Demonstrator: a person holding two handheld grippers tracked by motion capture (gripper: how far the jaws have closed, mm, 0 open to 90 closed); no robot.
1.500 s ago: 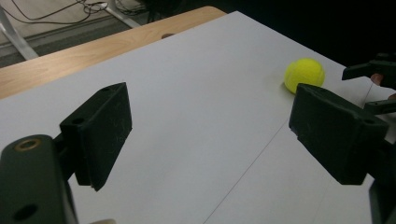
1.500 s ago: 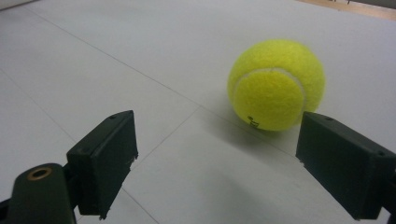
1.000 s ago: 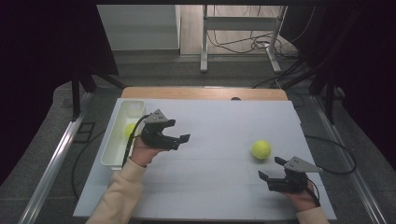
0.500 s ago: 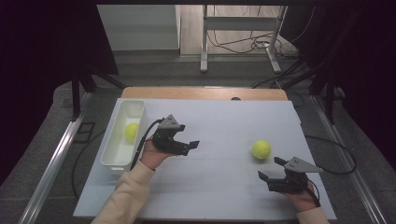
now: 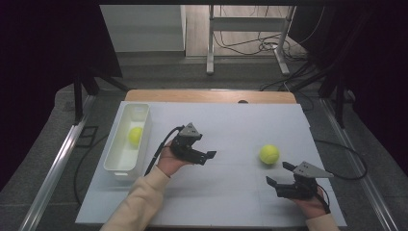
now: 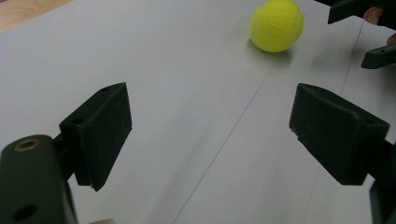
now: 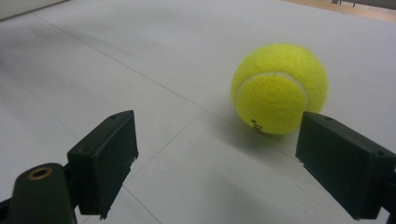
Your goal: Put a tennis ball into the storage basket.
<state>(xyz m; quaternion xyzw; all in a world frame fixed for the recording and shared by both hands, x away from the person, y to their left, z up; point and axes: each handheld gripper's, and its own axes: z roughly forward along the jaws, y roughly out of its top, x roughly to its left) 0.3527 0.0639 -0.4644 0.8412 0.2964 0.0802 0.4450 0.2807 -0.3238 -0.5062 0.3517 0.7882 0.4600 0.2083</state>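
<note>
The tennis ball (image 5: 269, 154) lies on the white table (image 5: 231, 202) between my empty, spread-jawed left gripper (image 5: 208, 157) and right gripper (image 5: 278, 174); next I must reach and close on it.

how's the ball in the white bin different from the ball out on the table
The ball in the bin lies inside the white bin at the table's left; the ball on the table lies bare on the white surface at the right. The ball on the table has the right gripper open just short of it; the ball in the bin has no gripper at it. Both are yellow-green tennis balls of like size.
</note>
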